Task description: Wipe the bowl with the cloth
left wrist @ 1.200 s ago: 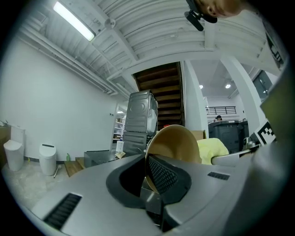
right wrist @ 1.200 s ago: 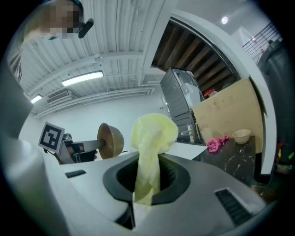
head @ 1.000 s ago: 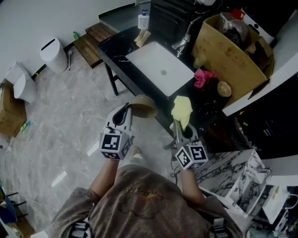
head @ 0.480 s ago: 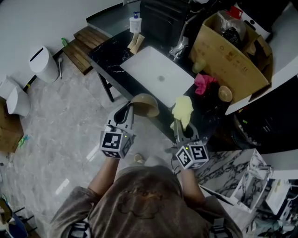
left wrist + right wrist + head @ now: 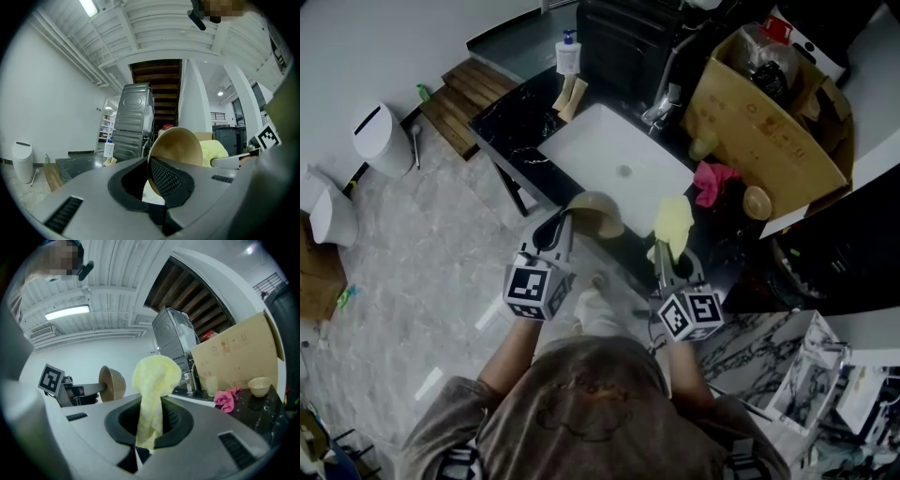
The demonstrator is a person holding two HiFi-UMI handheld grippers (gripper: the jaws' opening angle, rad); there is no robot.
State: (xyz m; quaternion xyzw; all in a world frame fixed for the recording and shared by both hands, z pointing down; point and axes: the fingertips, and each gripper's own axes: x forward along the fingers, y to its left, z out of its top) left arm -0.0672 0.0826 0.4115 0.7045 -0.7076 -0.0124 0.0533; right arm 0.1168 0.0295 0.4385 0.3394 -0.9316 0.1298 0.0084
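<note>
Bowl [image 5: 593, 214], tan and tipped on its edge, is hanging in the air over the front edge of the black countertop [image 5: 511, 127], just in front of the white sink [image 5: 619, 164]. The left gripper [image 5: 567, 220] is clamping its jaws on the bowl's rim, one pad on each side of the wall. The right gripper [image 5: 666, 251] is pinching a yellow cloth [image 5: 672, 223], which is bunching upward out of the closed jaws. Cloth and bowl are sitting side by side, near each other but not touching. On the counter to the right, a pink rag [image 5: 712, 181] and a small bowl [image 5: 757, 202] are lying beside a cardboard box [image 5: 764, 131].
</note>
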